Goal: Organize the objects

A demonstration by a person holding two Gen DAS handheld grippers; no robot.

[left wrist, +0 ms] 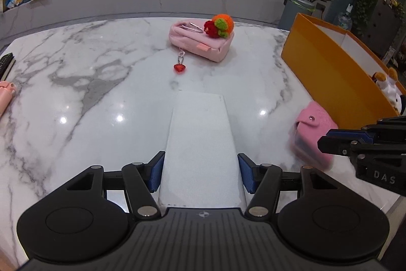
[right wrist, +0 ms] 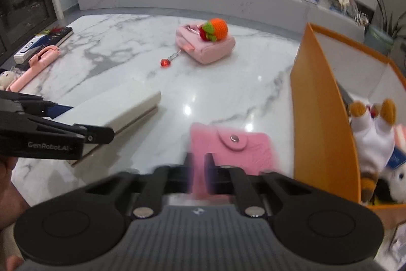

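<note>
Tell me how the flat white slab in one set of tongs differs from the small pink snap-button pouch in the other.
The flat white rectangular slab is long, smooth and hard-edged; the small pink snap-button pouch is shorter and looks soft. The slab sits between the left tongs, whose blue pads lie along its two sides; the pouch is pinched at one edge by the narrowly closed right tongs. The pouch sits nearer the orange open-topped box. Both lie over the white marble table.

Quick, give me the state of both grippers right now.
Left gripper: shut on the white power bank.
Right gripper: shut on the pink snap wallet, though the view is motion-blurred.
</note>
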